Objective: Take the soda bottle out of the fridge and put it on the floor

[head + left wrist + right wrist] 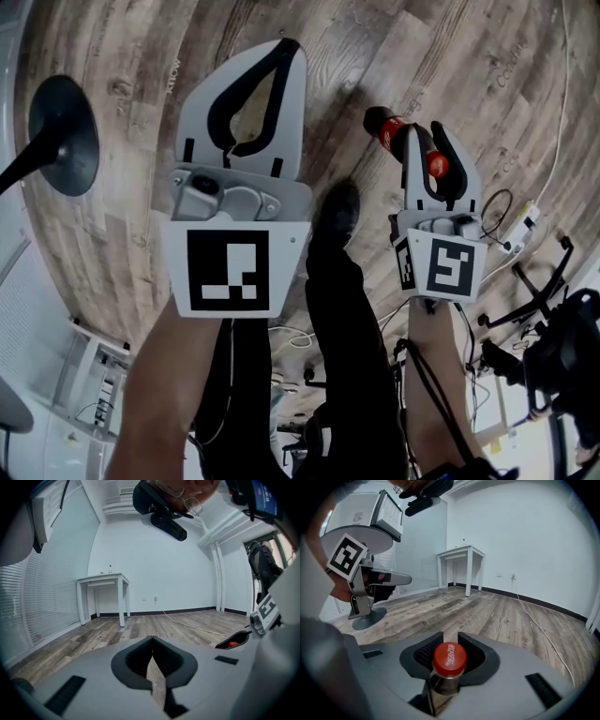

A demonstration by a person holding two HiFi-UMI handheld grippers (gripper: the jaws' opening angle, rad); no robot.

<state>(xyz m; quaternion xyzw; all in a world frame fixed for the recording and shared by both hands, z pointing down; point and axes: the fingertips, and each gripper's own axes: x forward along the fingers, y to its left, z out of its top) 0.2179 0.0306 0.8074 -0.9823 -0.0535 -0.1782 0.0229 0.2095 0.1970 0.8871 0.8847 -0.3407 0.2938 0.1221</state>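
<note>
Cool, even daylight fills your views, brightest through the blinds (47, 611) at left. Your shadows fall softly on the wood floor (450, 56), and wide-angle lenses bend and darken every edge.

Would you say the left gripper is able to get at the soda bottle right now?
Probably not: the right gripper grips the soda bottle by its neck, and the left gripper is shut.

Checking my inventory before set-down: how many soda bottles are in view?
1. The soda bottle is clamped by its neck in the right gripper, above the wooden floor. The left gripper is shut and empty. Others may be hidden outside these views.
</note>
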